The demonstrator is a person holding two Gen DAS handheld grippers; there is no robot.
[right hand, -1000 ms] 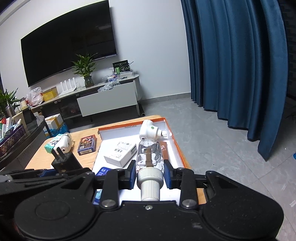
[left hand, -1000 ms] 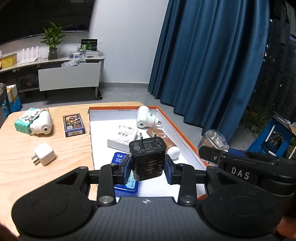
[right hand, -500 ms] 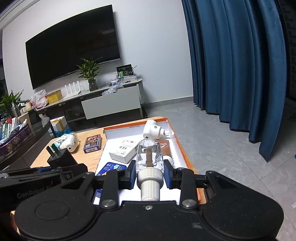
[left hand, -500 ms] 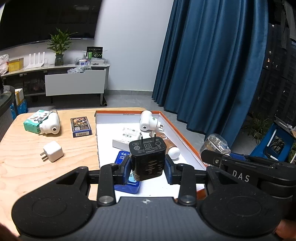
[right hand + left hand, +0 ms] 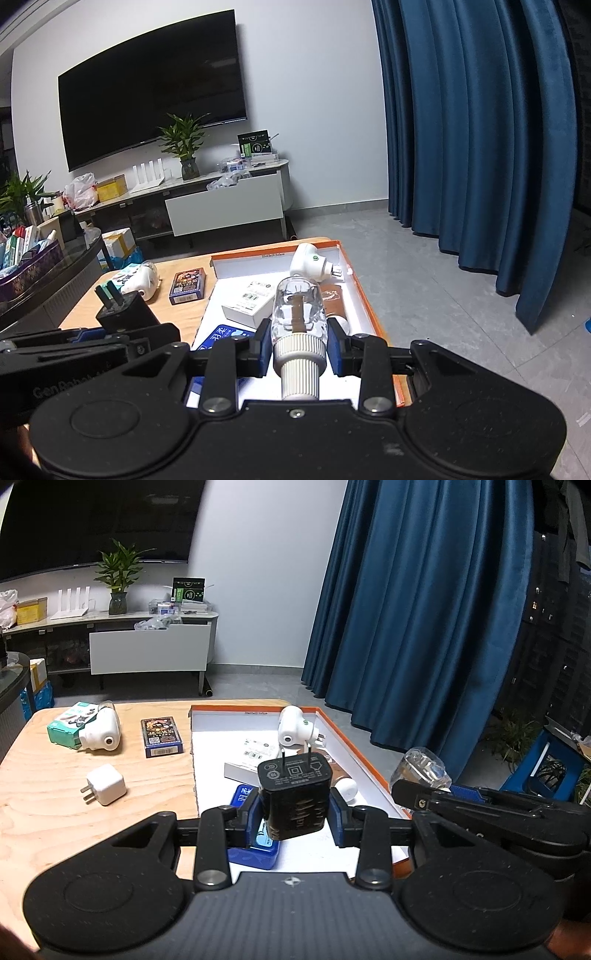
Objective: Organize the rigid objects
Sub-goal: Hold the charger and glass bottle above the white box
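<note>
Two items in hand: my left gripper (image 5: pixel 295 814) clamps black charger (image 5: pixel 294 797), right gripper (image 5: pixel 297 341) clamps clear bottle (image 5: pixel 297 314). Tray (image 5: pixel 364 755) part-filled; white charger (image 5: pixel 106 784), card box (image 5: pixel 161 732) left on surface (image 5: pixel 55 805).

A large dark television (image 5: pixel 147 92) hangs on the white wall at the far left of the room. Below it runs a long low cabinet (image 5: pixel 225 210) with a white front panel. On its top stand a potted green plant (image 5: pixel 184 147) in a glass vase, a white router (image 5: pixel 147 177) with upright antennas to its left, a yellow box (image 5: pixel 110 186) and a plastic bag (image 5: pixel 79 190) farther left, and a black-and-green box (image 5: pixel 255 144) to the plant's right. Heavy blue curtains (image 5: pixel 480 129) cover the right side down to the grey tiled floor (image 5: pixel 461 295). A blue stool (image 5: pixel 546 760) stands at the near right beside leafy plants (image 5: pixel 511 731).
</note>
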